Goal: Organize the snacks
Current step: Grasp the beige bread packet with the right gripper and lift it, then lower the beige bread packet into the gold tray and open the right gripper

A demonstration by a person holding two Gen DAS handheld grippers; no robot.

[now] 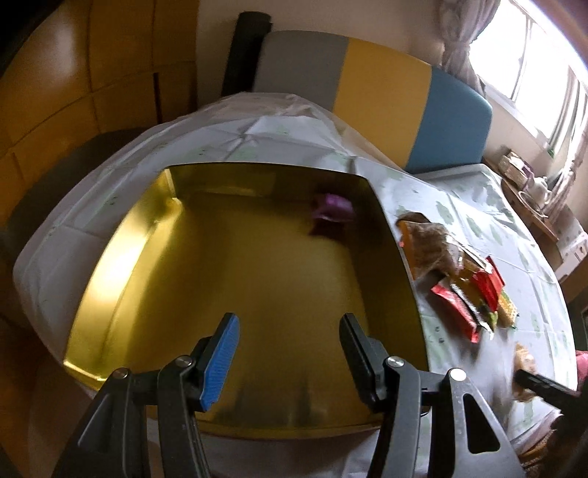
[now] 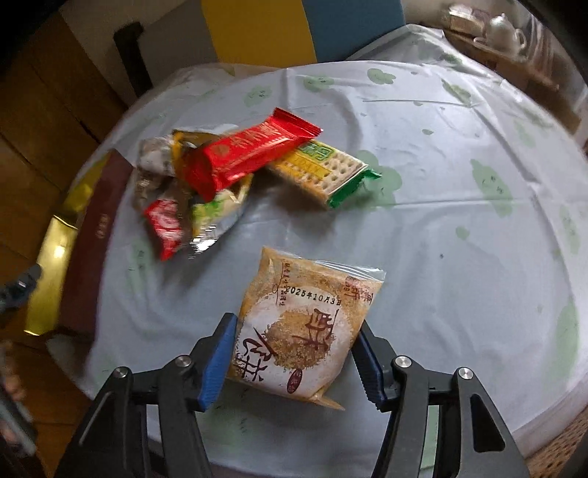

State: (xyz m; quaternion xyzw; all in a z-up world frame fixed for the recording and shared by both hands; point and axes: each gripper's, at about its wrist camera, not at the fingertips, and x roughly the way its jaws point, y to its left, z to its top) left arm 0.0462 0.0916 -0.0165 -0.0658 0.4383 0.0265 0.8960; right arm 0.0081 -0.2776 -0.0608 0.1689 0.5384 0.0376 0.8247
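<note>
A gold tin box point(image 1: 121, 253) lies open on the table; a purple snack point(image 1: 332, 209) sits in its far right corner. My left gripper point(image 1: 288, 331) is open and empty above the box's near part. To the box's right lies a heap of snack packets point(image 1: 459, 279). In the right wrist view the heap holds a red bar point(image 2: 253, 150), a green cracker pack point(image 2: 327, 172) and a small red packet point(image 2: 165, 228). My right gripper point(image 2: 294, 349) has its jaws around a tan cake packet point(image 2: 301, 323); the pads look to touch its sides.
The table wears a pale blue cloth with green prints point(image 2: 459, 206). The box's dark red side point(image 2: 95, 239) is at the left in the right wrist view. A grey, yellow and blue bench back point(image 1: 382, 92) stands behind the table. A teapot point(image 2: 505, 29) sits far right.
</note>
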